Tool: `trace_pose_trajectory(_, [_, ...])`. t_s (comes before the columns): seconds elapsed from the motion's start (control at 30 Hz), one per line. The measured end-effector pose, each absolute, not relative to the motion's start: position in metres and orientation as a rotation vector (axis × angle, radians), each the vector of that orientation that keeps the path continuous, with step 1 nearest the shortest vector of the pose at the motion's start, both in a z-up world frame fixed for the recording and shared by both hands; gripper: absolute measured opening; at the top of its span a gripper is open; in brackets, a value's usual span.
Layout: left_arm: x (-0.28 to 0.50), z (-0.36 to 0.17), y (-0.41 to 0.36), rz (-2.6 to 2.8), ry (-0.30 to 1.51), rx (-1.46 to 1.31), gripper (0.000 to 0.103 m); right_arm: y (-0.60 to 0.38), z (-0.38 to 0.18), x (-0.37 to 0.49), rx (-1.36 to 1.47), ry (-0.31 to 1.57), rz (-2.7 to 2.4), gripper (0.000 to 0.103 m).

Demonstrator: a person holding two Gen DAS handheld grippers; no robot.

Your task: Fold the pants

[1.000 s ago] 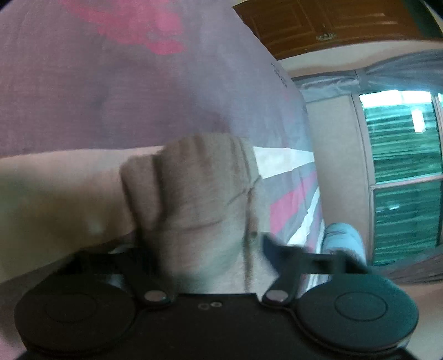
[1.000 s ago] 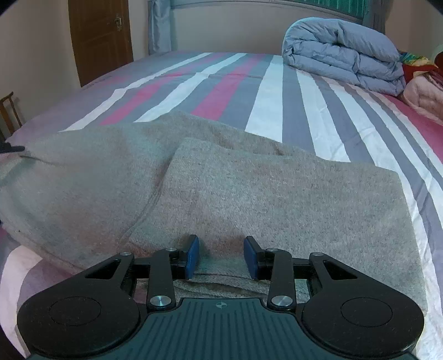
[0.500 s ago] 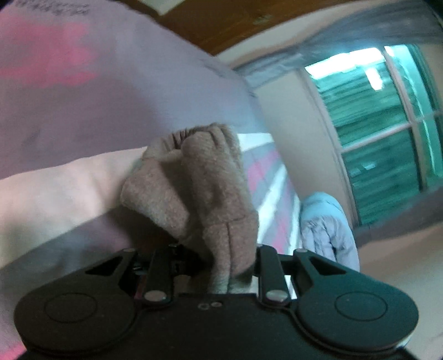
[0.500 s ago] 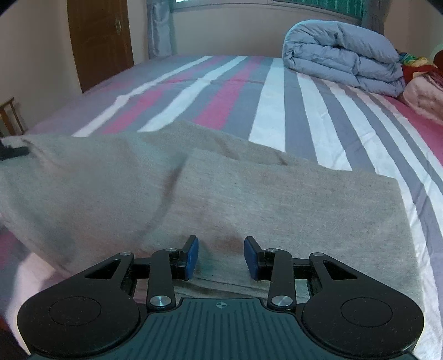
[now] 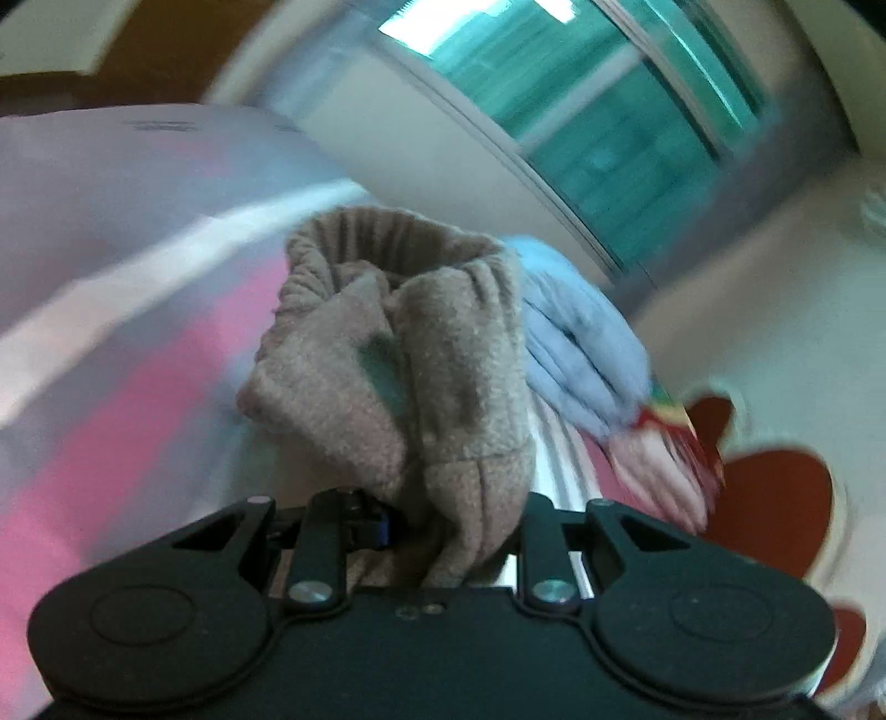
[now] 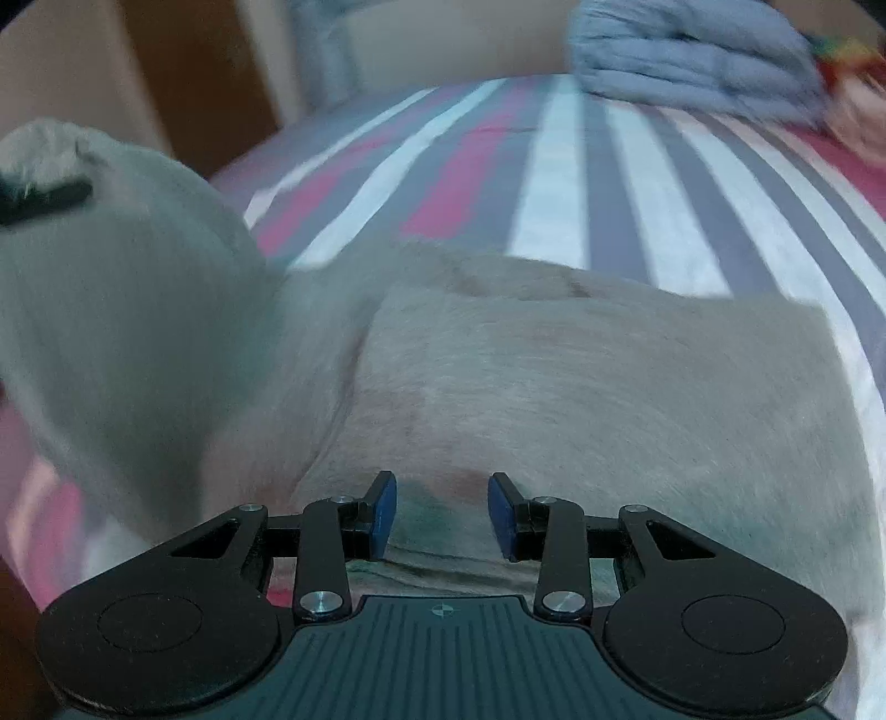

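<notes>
Folding is under way on the striped bed (image 6: 559, 183), and the step in hand looks like the carry-over: one end of the grey-brown pants (image 6: 581, 387) is up in the air while the rest lies flat on the cover. The left gripper (image 5: 454, 531) is clenched on a bunched, ribbed end of the fabric, a cuff or the waistband, I cannot say which; the cloth stands up in a thick wad between its jaws and hides the right-hand pad. In the right wrist view that lifted end rises as a blurred hump at the left, with the dark tip of the other tool showing near its top. The right gripper (image 6: 443, 515) hangs over the near edge of the flat part with its blue pads apart and nothing visibly squeezed between them; whether they rest on the fabric I cannot tell. A folded layer already lies across the middle of the garment, its straight edge running toward the right. A blue duvet (image 6: 686, 50) sits folded at the far end of the bed, well apart from the work. Next, I would judge, the raised end must be brought across and laid on the flat half, edges matched, with the right tool pinning the near edge so the lower layer does not drag; letting go too early would drop the wad in a heap.
</notes>
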State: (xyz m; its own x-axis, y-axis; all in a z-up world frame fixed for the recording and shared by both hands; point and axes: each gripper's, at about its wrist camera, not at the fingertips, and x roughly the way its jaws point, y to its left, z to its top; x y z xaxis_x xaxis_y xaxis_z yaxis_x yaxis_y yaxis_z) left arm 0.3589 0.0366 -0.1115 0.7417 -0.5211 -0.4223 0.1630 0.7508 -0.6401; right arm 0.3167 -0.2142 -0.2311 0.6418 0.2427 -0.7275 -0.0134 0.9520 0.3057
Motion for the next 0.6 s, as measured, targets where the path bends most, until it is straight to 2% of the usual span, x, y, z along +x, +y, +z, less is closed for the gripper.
trace_pose_trajectory(0.13, [0.357, -0.116, -0.042, -0.516, 0.684, -0.475, 0.013, -0.253, -0.223, 0.309, 0.381, 0.85, 0.1, 0.037])
trace_pose_trajectory(0.27, [0.354, -0.144, -0.118, -0.582, 0.775, -0.33, 0.013, -0.303, -0.211, 0.295, 0.415, 0.804, 0.015, 0.037])
trace_pose_trajectory(0.33, [0.353, -0.165, -0.157, -0.562, 0.848, -0.182, 0.017, -0.333, -0.21, 0.289, 0.449, 0.797, -0.037, 0.037])
trace_pose_trajectory(0.37, [0.352, -0.172, -0.172, -0.552, 0.884, -0.112, 0.022, -0.345, -0.211, 0.286, 0.462, 0.797, -0.058, 0.037])
trace_pose_trajectory(0.47, [0.339, -0.182, -0.199, -0.525, 0.891, 0.063, 0.023, -0.378, -0.211, 0.28, 0.516, 0.801, -0.103, 0.037])
trace_pose_trajectory(0.57, [0.333, -0.169, -0.195, -0.556, 0.885, 0.031, 0.043, -0.392, -0.206, 0.277, 0.525, 0.793, -0.097, 0.037])
trace_pose_trajectory(0.6, [0.331, -0.163, -0.189, -0.568, 0.885, -0.007, 0.056, -0.395, -0.205, 0.274, 0.53, 0.79, -0.089, 0.042])
